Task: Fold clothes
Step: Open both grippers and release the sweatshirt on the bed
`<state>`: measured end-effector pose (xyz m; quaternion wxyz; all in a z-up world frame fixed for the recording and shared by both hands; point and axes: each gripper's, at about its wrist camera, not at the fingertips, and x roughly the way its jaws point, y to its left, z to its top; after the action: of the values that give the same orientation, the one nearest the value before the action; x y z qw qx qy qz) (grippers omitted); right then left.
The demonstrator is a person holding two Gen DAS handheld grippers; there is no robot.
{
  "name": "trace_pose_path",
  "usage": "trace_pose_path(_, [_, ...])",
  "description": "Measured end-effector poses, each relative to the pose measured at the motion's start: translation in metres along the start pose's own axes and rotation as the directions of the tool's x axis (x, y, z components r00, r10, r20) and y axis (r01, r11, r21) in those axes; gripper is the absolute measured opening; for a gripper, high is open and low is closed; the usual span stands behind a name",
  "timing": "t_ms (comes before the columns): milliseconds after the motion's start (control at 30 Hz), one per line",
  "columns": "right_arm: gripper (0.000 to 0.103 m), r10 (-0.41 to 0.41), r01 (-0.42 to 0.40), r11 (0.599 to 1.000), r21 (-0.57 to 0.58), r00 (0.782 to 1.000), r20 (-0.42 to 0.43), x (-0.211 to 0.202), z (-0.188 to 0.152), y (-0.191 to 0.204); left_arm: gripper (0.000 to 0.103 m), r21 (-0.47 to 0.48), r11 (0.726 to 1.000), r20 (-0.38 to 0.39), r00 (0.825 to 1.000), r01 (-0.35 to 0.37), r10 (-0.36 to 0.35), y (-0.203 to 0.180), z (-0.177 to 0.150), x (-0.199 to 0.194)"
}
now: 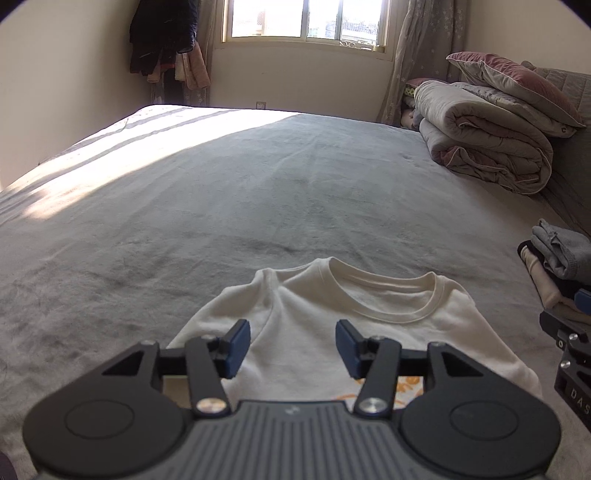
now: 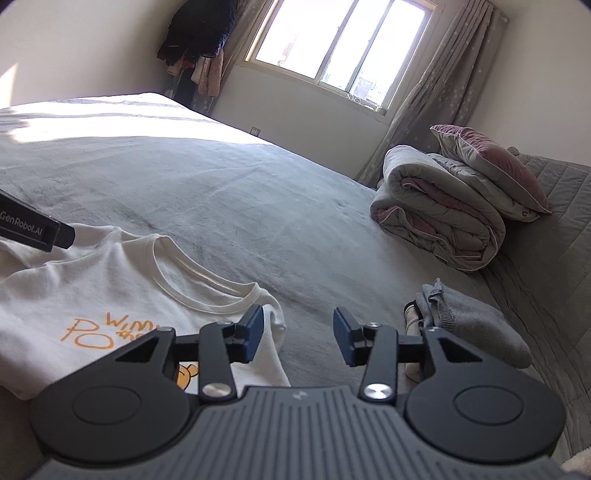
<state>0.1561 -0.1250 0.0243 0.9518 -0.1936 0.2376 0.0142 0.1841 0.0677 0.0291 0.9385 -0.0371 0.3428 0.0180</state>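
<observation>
Sunlight from the window [image 1: 306,18] falls in pale bands across the far left corner of a wide bed [image 1: 221,192], whose grey cover looks soft and brushed, with faint creases running through its nap. Dark coats and pink garments [image 1: 166,40] hang in the corner left of the window. Near the front edge of the bed lies a cream T-shirt [image 1: 314,325], flat and face up, of smooth knit with a ribbed round collar and orange hand-drawn lettering on the chest. The left gripper [image 1: 293,349] hovers just above the shirt's chest, its blue-padded fingers spread wide and holding nothing. The right gripper [image 2: 298,338] hangs beside the shirt's right shoulder and sleeve, over bare bed cover, likewise spread wide and empty. Just right of it sits a small stack of folded clothes [image 2: 469,328], topped by a thick grey fleece piece. Farther back on the right, a puffy quilt [image 2: 436,214] is rolled in thick layers under a plump mauve pillow [image 2: 491,166].
</observation>
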Motion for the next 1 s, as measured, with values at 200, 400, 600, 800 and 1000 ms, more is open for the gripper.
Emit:
trace_pose_path(200, [0.046,0.025,-0.024,0.998,0.049,1.0,-0.014,-0.028,-0.015,-0.002,0.058,-0.04,0.998,-0.047,0.998,0.051,-0.053,0.009,-0.02,-0.029])
trace_pose_path(400, [0.046,0.055,-0.05,0.992,0.118,0.998,-0.037,-0.05,-0.034,-0.006,0.059,-0.108,0.988,-0.108,0.987,0.109,-0.12,0.025,-0.05,-0.047])
trace_pose_path(600, [0.046,0.107,-0.093,0.976,0.195,0.992,-0.064,-0.063,-0.051,-0.009,0.061,-0.199,0.967,-0.129,0.974,0.159,-0.187,0.043,-0.079,-0.057])
trace_pose_path(800, [0.047,0.191,-0.16,0.949,0.272,0.978,-0.089,-0.062,-0.073,-0.006,0.061,-0.259,0.95,-0.144,0.966,0.172,-0.214,0.058,-0.108,-0.043])
trace_pose_path(1000, [0.047,0.308,-0.252,0.907,0.338,0.943,-0.123,-0.052,-0.086,0.004,0.061,-0.274,0.932,-0.187,0.938,0.236,-0.292,0.053,-0.113,-0.024])
